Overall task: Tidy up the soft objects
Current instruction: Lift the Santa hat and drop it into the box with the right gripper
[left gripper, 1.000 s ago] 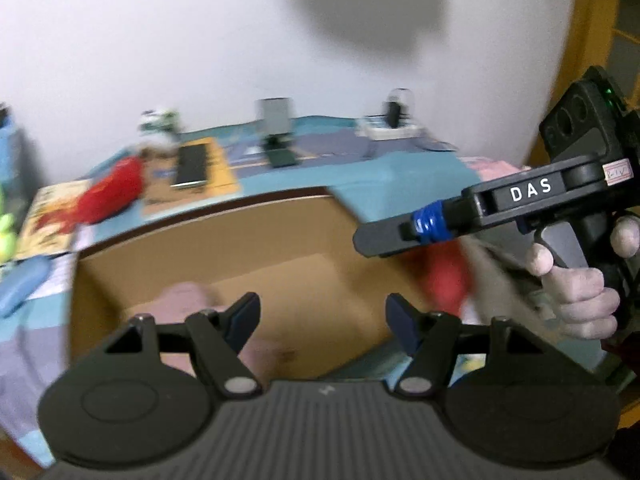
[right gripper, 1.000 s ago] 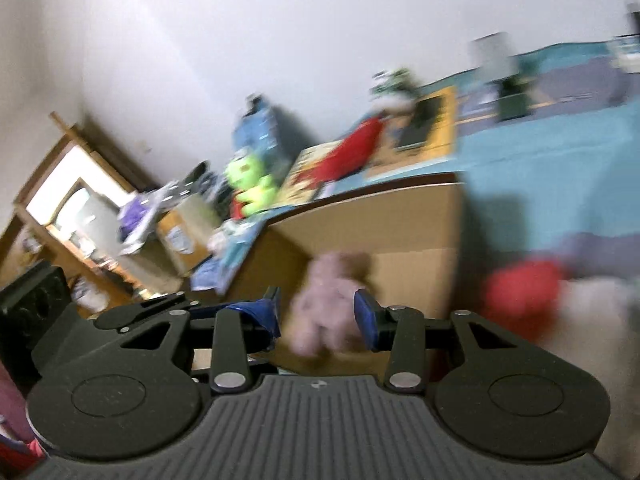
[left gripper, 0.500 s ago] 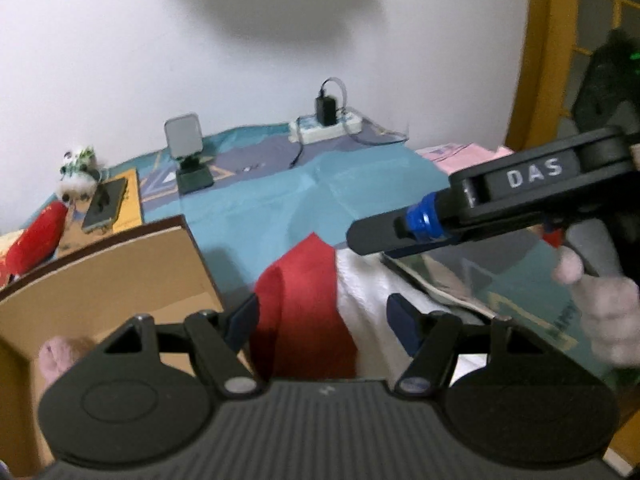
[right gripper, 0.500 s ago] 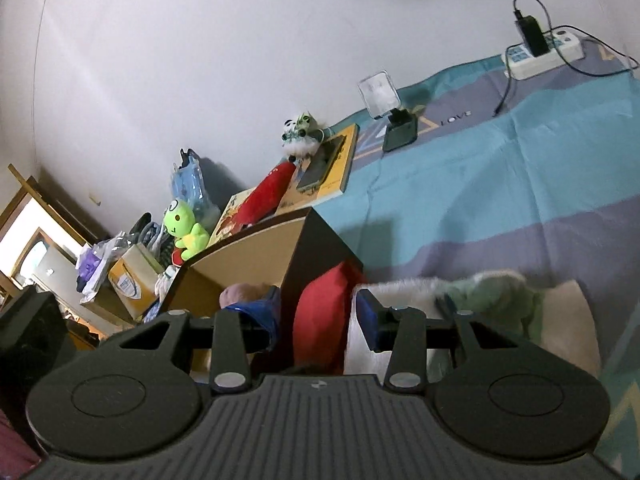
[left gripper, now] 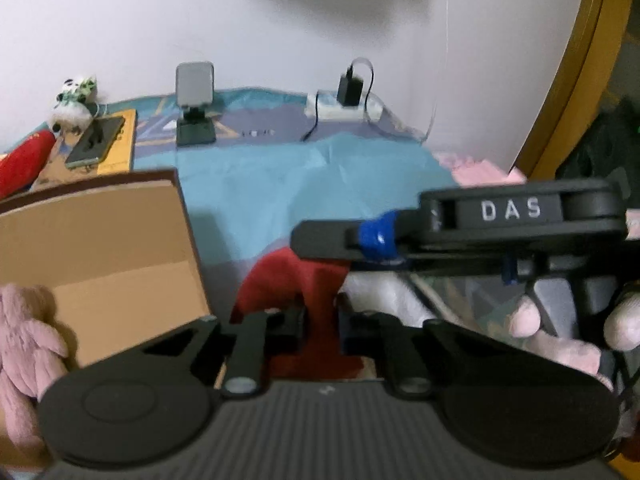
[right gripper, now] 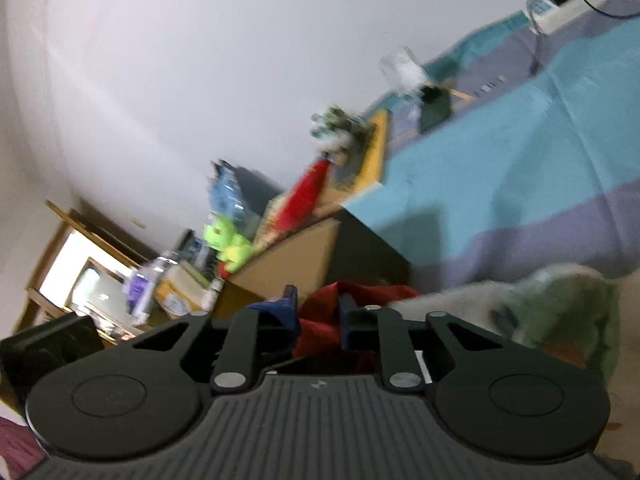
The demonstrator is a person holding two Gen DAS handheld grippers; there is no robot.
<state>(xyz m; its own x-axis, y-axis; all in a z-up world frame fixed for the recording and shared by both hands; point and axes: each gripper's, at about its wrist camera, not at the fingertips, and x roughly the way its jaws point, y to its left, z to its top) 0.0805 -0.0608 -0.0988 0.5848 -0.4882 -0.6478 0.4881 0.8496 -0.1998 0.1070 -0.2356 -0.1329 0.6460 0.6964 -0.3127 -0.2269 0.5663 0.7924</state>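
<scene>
A piece of red fabric [left gripper: 276, 276] lies on the blue bedspread just right of the open cardboard box [left gripper: 100, 232], joined to a white fluffy thing [left gripper: 384, 292]. My left gripper [left gripper: 321, 322] has its jaws closing, and its pads press a fold of the red fabric. My right gripper [right gripper: 318, 316] is shut on the red fabric [right gripper: 360, 294] too. In the left wrist view the right gripper [left gripper: 299, 240] reaches in from the right just above the fabric. A pink plush toy [left gripper: 28, 332] sits inside the box.
The white and green soft thing [right gripper: 560, 300] spreads out to the right. At the back stand a phone stand [left gripper: 195, 104], a power strip [left gripper: 344, 106], a panda toy [left gripper: 74, 100] and a phone on a yellow book [left gripper: 96, 144]. A green toy [right gripper: 224, 236] sits beyond the box.
Both grippers swung from over the box to the red fabric beside it and dropped lower. Their jaws, open in the earlier frames, have both closed on the fabric.
</scene>
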